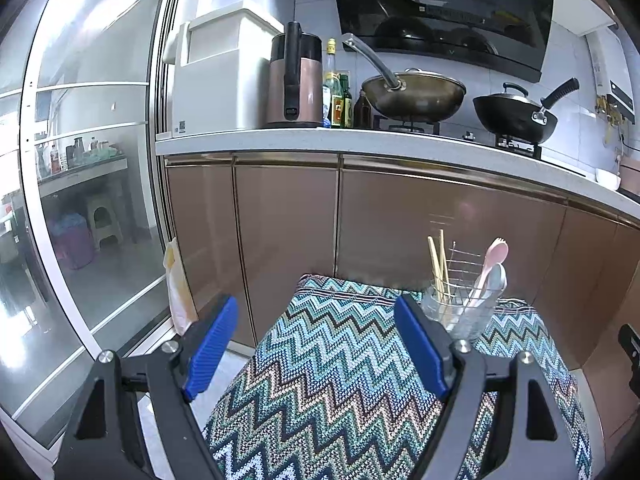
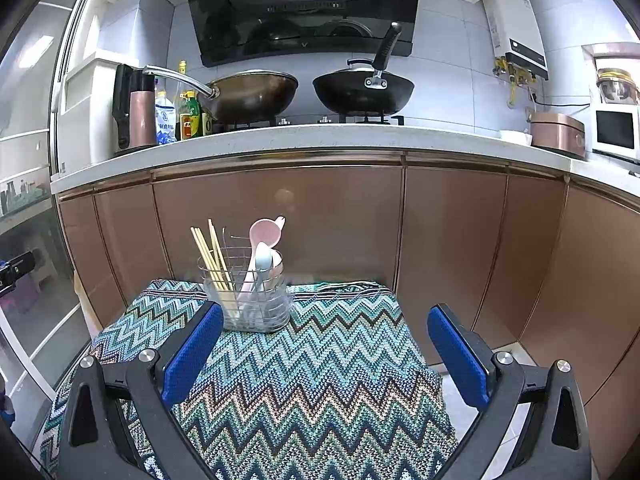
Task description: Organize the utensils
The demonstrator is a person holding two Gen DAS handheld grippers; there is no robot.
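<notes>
A clear utensil holder [image 2: 256, 300] with a wire frame stands near the far edge of a small table under a zigzag cloth [image 2: 320, 380]. In it stand wooden chopsticks [image 2: 212, 256], a pink spoon [image 2: 262, 236] and a pale blue spoon [image 2: 262, 260]. The holder also shows in the left wrist view [image 1: 460, 312], with the chopsticks [image 1: 438, 264] and the pink utensil [image 1: 494, 256]. My left gripper [image 1: 316, 344] is open and empty, left of the holder. My right gripper [image 2: 324, 356] is open and empty, in front of the holder.
Brown cabinet doors [image 2: 280, 216] rise right behind the table. The counter [image 2: 280, 138] above carries two woks [image 2: 248, 94], bottles, a kettle [image 1: 296, 80] and a rice cooker [image 2: 556, 132]. A glass sliding door [image 1: 92, 200] is on the left.
</notes>
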